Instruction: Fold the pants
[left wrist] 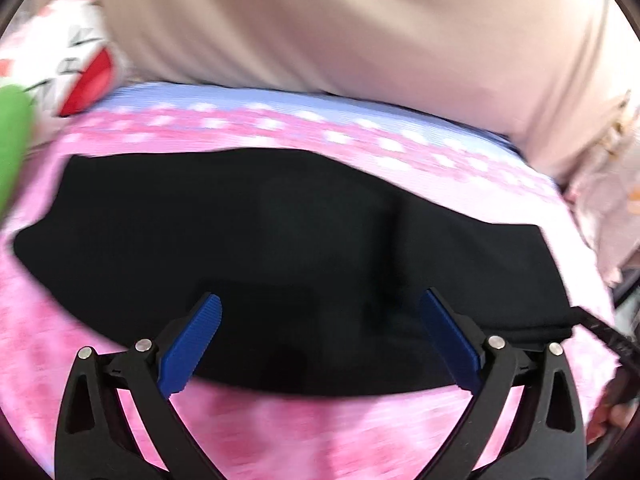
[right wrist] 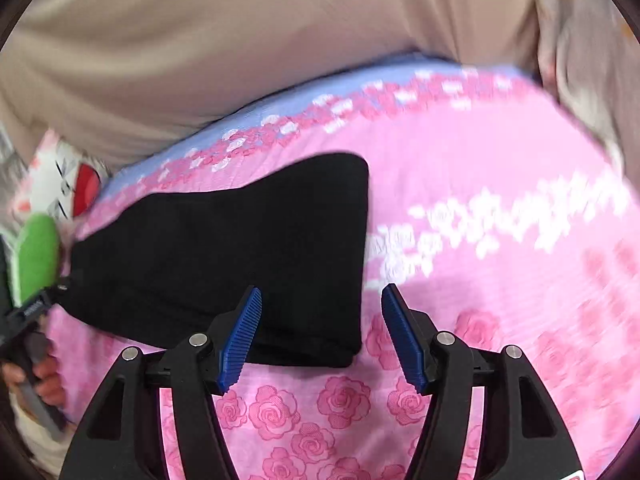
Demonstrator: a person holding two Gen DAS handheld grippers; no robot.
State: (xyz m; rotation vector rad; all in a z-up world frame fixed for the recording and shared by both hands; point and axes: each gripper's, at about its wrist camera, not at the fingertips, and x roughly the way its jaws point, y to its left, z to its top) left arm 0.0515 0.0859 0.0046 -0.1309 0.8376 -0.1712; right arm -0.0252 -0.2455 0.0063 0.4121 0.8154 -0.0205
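We are holding the left hand-held gripper (left wrist: pixel 320 332) over the black pants (left wrist: pixel 280 248), its blue-padded jaws standing wide apart with nothing between them. The pants are lying folded into a flat, compact dark shape on the pink rose-print bedsheet (left wrist: pixel 320 432), which is covering a bed. From the left wrist view the garment is filling most of the middle ground, both pads (left wrist: pixel 192 344) framing its near edge.

We are keeping the right hand-held gripper (right wrist: pixel 322 332) spread as well, gripping nothing. Its left pad (right wrist: pixel 240 340) is sitting over the pants' (right wrist: pixel 240 248) near right corner, while the right pad is lying over bare bedsheet (right wrist: pixel 500 280) just beside the garment's straight right edge.

Beyond the pants the sheet is showing a pale blue band (left wrist: pixel 280 100) with white flecks, and behind it beige fabric (left wrist: pixel 340 28) is hanging across the whole background. At far left a white cushion with red and black markings (right wrist: pixel 64 184) is resting near a blurred green object (right wrist: pixel 38 256). Both views are somewhat motion-smeared.
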